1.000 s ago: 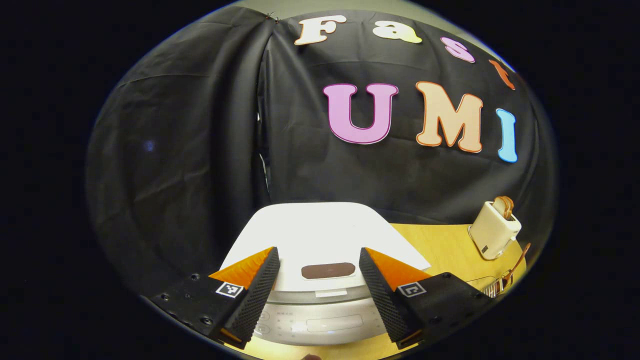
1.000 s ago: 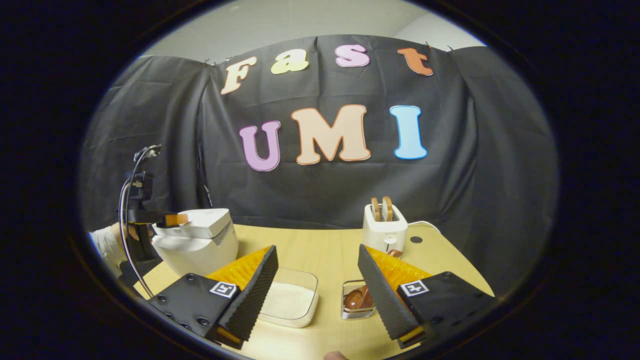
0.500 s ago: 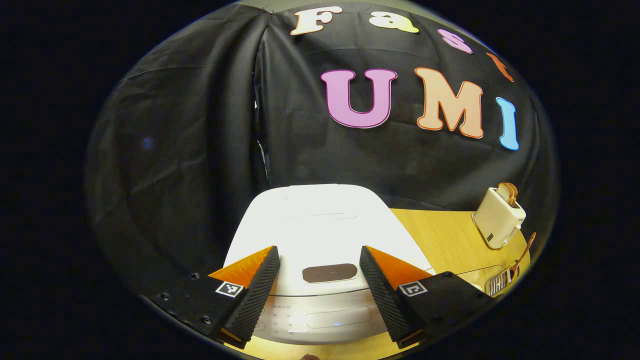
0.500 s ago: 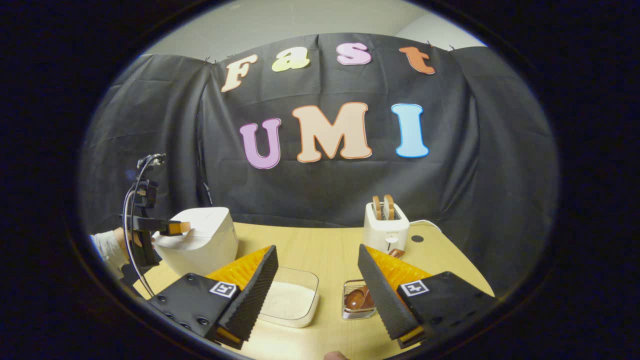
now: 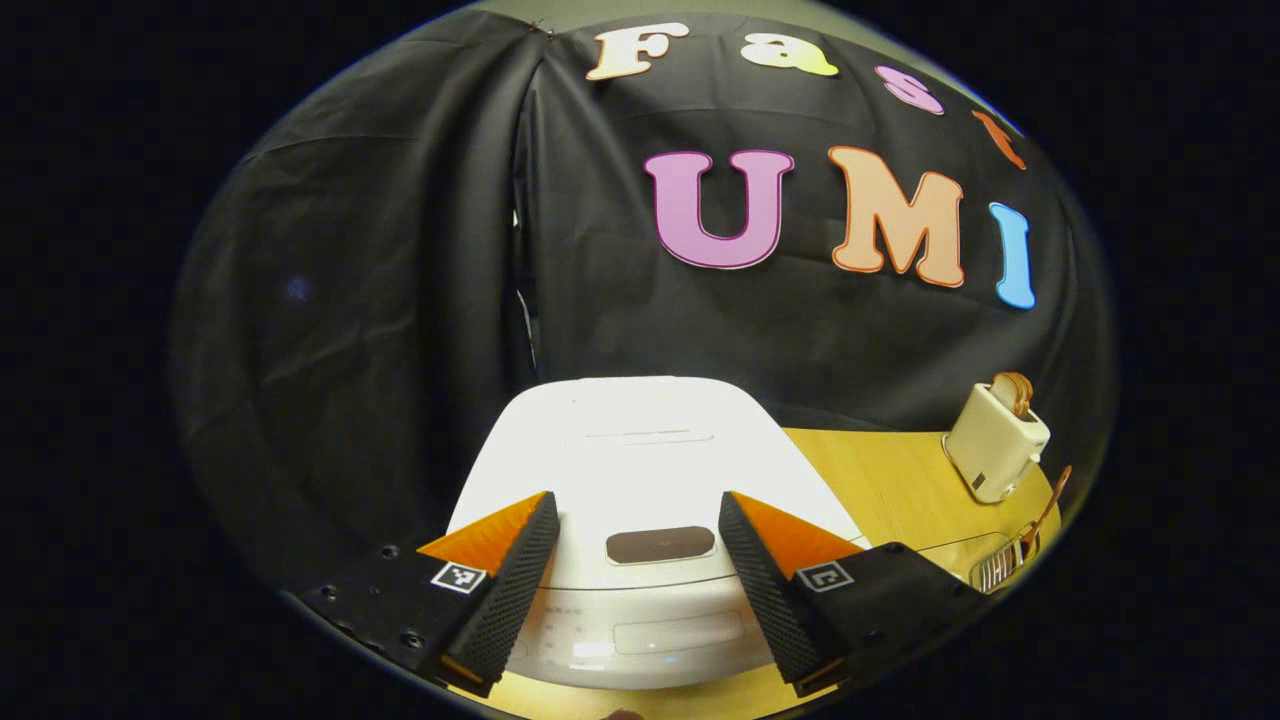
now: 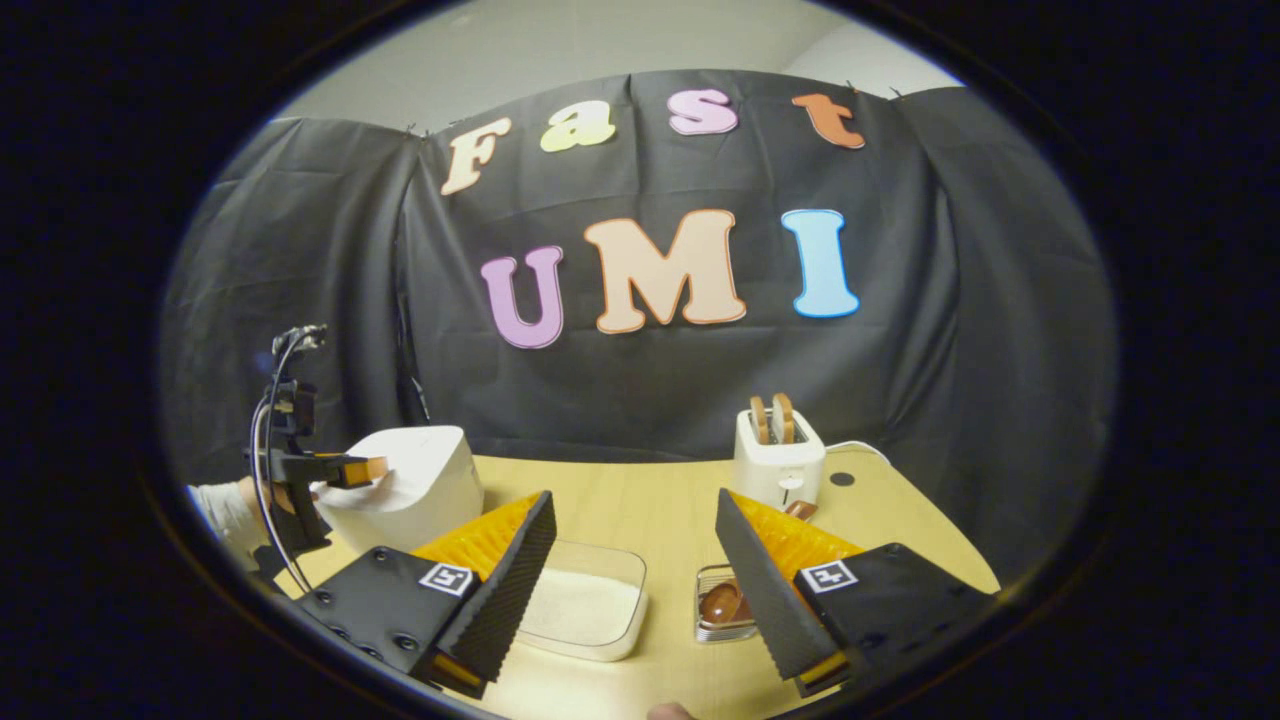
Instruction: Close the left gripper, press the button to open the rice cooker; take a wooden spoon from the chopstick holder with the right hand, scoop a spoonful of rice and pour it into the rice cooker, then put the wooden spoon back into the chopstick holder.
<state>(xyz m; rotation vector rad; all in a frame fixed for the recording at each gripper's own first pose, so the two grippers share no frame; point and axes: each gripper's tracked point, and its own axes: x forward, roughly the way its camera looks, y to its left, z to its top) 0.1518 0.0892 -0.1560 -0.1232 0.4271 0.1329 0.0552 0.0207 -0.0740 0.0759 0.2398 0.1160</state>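
The white rice cooker [image 5: 640, 460] stands close in front of my left gripper [image 5: 637, 560], lid down flat. Its dark oval button [image 5: 660, 545] lies between my open fingers, which hover just above the lid's front edge. In the right gripper view the same cooker [image 6: 420, 490] sits at the left with the left gripper [image 6: 365, 468] and a hand over its front. My right gripper [image 6: 635, 580] is open and holds nothing, above the table. A wooden spoon [image 6: 722, 603] rests in the metal chopstick holder [image 6: 712, 632] beside its right finger. A clear tub of rice [image 6: 590, 610] lies by its left finger.
A white toaster [image 6: 778, 460] with toast in it stands at the back of the wooden table [image 6: 640, 500]; it is also at the right in the left gripper view as the toaster [image 5: 995, 445]. The chopstick holder [image 5: 1000, 567] is at that view's right edge.
The cooker's lid stood slightly raised a second ago, with a gap under it; now it sits flat. Both grippers stay open and have barely shifted.
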